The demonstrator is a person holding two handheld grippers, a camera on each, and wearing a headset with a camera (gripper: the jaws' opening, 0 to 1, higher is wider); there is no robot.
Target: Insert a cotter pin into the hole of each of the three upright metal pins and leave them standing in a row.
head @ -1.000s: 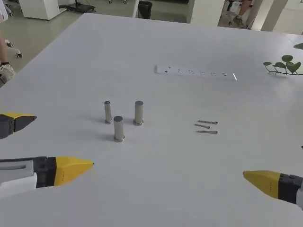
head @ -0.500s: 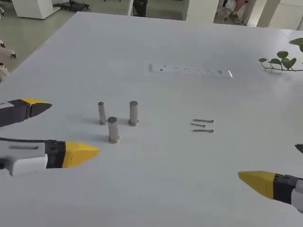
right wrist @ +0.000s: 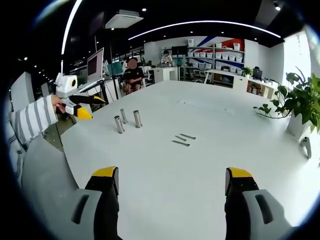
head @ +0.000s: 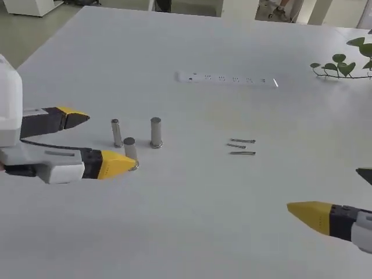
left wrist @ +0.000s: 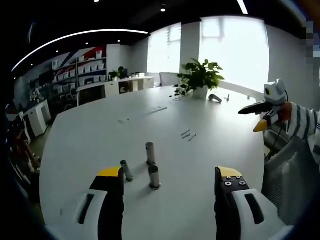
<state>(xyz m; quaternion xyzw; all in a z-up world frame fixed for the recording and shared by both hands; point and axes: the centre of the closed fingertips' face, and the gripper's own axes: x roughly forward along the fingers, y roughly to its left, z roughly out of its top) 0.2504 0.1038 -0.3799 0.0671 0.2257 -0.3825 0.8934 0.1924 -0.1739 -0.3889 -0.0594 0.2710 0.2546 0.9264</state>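
Three upright metal pins stand in a cluster on the white table: a thin one (head: 117,132), a thicker one (head: 156,132) and the nearest one (head: 129,149). My left gripper (head: 110,140) is open, its jaws straddling the cluster from the left, and its lower yellow fingertip (head: 119,164) partly covers the nearest pin. In the left gripper view the pins (left wrist: 150,170) stand just ahead between the jaws. Three cotter pins (head: 240,147) lie flat to the right. My right gripper (head: 334,195) is open and holds nothing, low at the right; the cotter pins (right wrist: 181,139) lie well ahead of it.
A white power strip (head: 225,78) lies across the far middle of the table (head: 192,226). A leafy plant sprig (head: 343,61) reaches in at the far right. A person sits beyond the table's far end in the right gripper view.
My left gripper has moved right, up to the pin cluster, and its lower fingertip now overlaps the nearest pin. The right gripper has stayed about where it was.
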